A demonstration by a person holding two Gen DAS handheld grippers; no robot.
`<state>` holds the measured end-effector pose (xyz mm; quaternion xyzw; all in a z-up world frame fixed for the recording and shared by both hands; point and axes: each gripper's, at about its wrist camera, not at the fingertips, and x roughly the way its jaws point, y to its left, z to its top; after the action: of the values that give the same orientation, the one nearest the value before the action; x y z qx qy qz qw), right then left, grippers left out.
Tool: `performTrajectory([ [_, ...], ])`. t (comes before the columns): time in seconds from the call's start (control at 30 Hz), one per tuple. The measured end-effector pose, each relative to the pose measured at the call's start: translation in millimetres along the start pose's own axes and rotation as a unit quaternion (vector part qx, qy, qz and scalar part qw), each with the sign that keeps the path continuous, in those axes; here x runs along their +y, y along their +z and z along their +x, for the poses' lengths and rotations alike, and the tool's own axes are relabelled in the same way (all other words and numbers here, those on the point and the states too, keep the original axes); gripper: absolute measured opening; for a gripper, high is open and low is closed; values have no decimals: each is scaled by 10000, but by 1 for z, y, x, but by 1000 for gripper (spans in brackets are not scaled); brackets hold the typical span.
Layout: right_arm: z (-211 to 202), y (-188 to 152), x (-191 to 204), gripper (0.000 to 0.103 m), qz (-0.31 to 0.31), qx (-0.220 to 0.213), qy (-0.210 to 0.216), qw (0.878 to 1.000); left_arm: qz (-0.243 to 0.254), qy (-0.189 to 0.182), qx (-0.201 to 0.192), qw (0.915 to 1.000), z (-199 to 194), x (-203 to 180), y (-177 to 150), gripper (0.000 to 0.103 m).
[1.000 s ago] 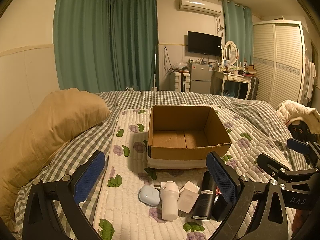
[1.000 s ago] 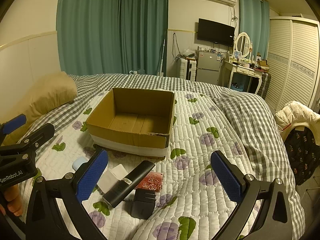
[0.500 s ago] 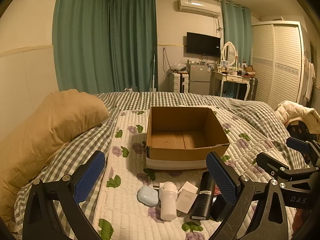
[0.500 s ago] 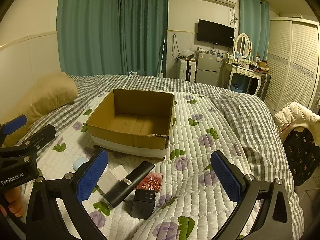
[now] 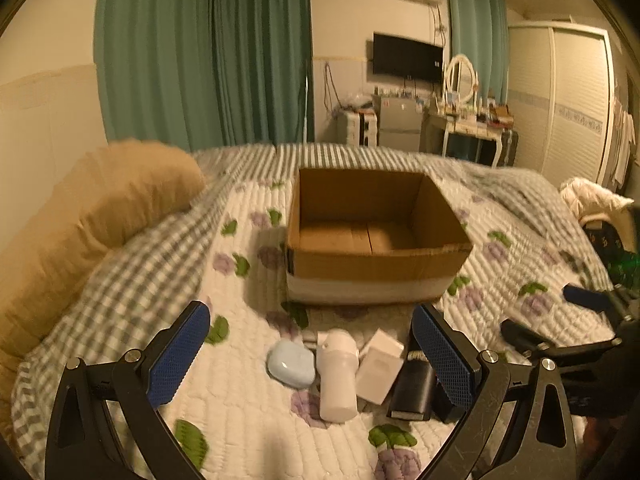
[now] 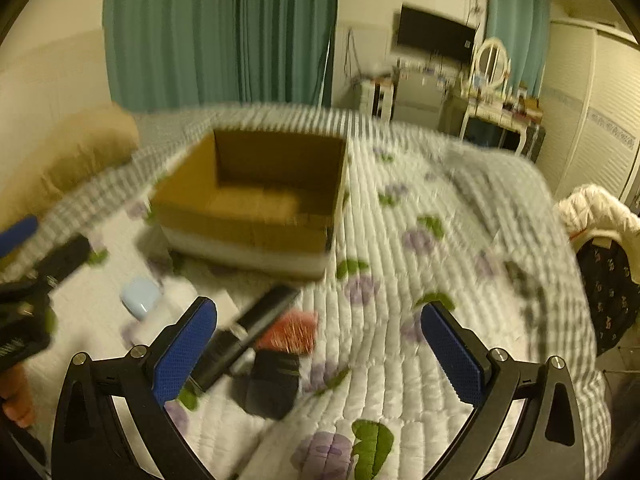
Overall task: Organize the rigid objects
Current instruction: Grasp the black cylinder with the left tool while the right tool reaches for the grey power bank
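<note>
— How did the grippers stand?
— The left gripper (image 5: 310, 350) and right gripper (image 6: 318, 350) both hung spread wide, holding nothing.
— And the things?
— A white bottle (image 5: 337, 376), blue case (image 5: 291, 367) and black tube (image 5: 412, 386) lay on the quilt (image 5: 248, 412), just before the cardboard box (image 5: 376, 268).

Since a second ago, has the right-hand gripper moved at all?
Yes. In its own view the cardboard box has slid up and the small items look larger, so the right gripper has dropped closer toward the black bottle.
</note>
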<state>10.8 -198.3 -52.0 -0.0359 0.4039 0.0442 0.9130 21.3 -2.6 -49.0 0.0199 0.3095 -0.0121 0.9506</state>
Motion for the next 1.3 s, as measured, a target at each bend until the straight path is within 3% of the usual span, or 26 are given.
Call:
performTrajectory([
  [0.1,32,-12,-3,88,130,622,325,9975,67,6,295,9995,17,-5,-12,103],
  [0.13,38,-16,-2,80,121,755,386,9963,86,8,371,9993,21,-6,-15,103],
  [0.23,55,-21,2,76,91,1031,647,9925,125,12,558,9984,33,-9,-24,103],
  [0.3,66,-25,5,69,101,1278,771,9887,167,13,618,9979,36,-11,-27,103],
  [0.33,72,-27,8,62,99,1385,872,9865,178,11,628,9979,37,-11,-27,103],
  [0.37,77,-28,10,48,115,1495,987,9838,195,8,641,9978,39,-12,-27,102],
  [0.4,79,-29,10,45,130,1529,1002,9831,216,-5,659,9976,40,-13,-27,101],
  [0.63,39,-17,-10,44,302,937,950,9906,507,-253,772,9954,55,-35,-18,89],
  [0.77,25,0,-30,43,317,683,570,9955,686,-617,1015,9905,72,-63,-21,75],
  [0.9,24,2,-43,43,400,650,432,9961,946,-993,1144,9839,87,-92,-33,69],
  [0.97,25,1,-50,43,456,672,489,9955,1165,-913,1210,9816,94,-103,-37,64],
  [1.07,26,-3,-50,43,423,684,495,9955,1333,-830,1381,9779,109,-112,-41,53],
  [1.13,26,-4,-51,43,418,696,548,9952,1239,-909,1456,9773,115,-110,-40,40],
  [1.3,25,-7,-47,43,342,687,556,9955,1189,-1065,1547,9750,109,-107,-41,39],
])
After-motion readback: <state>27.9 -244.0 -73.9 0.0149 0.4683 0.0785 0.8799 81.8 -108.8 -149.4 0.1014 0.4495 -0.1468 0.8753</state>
